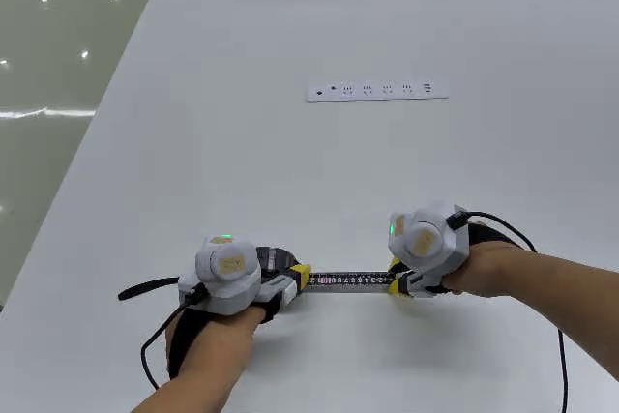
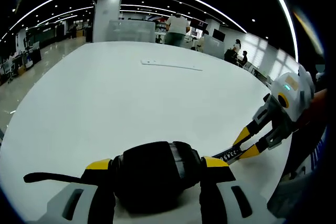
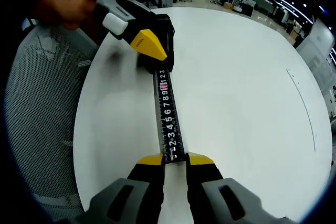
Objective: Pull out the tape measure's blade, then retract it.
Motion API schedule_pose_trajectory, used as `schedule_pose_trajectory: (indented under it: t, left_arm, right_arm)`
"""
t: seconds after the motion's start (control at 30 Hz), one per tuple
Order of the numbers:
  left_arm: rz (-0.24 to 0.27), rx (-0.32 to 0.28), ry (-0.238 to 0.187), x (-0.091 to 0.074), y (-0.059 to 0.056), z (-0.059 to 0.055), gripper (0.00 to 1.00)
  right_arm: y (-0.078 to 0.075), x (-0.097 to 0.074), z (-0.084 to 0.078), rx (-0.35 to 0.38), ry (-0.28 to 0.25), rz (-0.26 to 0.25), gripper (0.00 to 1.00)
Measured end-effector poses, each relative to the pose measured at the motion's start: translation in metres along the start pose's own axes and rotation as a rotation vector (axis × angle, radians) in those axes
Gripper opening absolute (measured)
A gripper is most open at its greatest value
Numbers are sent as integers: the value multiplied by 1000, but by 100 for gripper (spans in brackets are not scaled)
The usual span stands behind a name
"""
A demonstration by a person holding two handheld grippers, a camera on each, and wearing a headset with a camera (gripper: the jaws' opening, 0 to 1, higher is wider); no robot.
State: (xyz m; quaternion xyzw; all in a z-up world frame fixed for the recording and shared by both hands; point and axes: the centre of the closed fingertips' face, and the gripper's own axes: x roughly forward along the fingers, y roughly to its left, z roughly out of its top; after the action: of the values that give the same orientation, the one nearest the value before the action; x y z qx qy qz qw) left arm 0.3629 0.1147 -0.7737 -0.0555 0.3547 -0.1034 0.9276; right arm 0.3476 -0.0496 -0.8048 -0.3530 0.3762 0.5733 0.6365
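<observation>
Our left gripper is clamped around the tape measure case, left hand just behind it. To the right of the case, our right gripper points back toward it, jaws pinching the blade.

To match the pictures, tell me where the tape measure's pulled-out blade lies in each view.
Head view: dark numbered blade low centre, stretched left to right.
Left gripper view: lower right, reaching the right gripper.
Right gripper view: centre, running up from the yellow-tipped fingers.
Shared landmark: round black tape measure case.
</observation>
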Motion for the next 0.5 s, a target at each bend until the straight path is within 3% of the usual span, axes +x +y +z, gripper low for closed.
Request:
schedule_pose_trajectory:
  t: [0.5]
  left_arm:
    - [-6, 0, 1, 0, -1, -1, 62]
  right_arm:
    - [0, 5, 9, -32, -21, 15, 11]
